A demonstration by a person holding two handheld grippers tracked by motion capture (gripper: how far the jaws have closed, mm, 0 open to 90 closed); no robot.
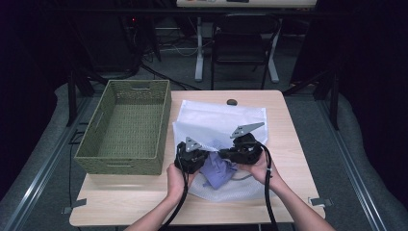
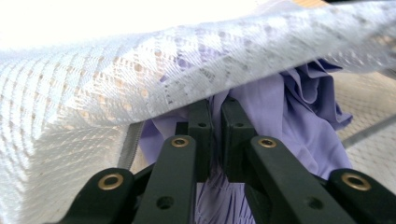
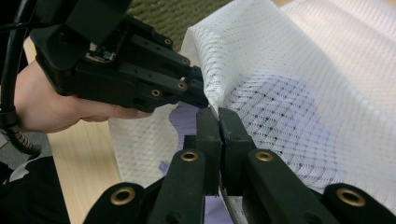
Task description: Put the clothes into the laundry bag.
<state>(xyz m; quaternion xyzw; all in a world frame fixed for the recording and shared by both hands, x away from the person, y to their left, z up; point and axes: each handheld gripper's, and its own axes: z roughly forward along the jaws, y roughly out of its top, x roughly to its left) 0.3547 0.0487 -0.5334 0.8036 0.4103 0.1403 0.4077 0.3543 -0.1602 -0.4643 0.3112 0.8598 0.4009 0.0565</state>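
The bench [image 1: 288, 144] carries a green woven basket [image 1: 126, 126] at its left side and a white mesh bag [image 1: 216, 120] spread across its middle. A purple cloth [image 1: 217, 171] lies half inside the bag's near opening, bunched between the two claws.

The left claw [image 1: 195, 155] sits at the bag's near left edge, the right claw [image 1: 235, 153] just to its right, the cloth between and below them. Both hands grip their tools from the near edge of the bench.

The left gripper view looks under the lifted mesh [image 2: 140, 79]: the cloth [image 2: 299, 116] fills the space beneath it, and the left claw [image 2: 216, 112] is clenched on a fold of that cloth, its jaws nearly together with purple fabric running down between them.

The right gripper view shows the bag's rim from outside: the right claw [image 3: 218, 116] is clenched on the mesh edge [image 3: 212, 93], holding it raised, with the left claw [image 3: 198, 91] just beside it at the same rim and the cloth [image 3: 280, 112] showing faintly through the netting.
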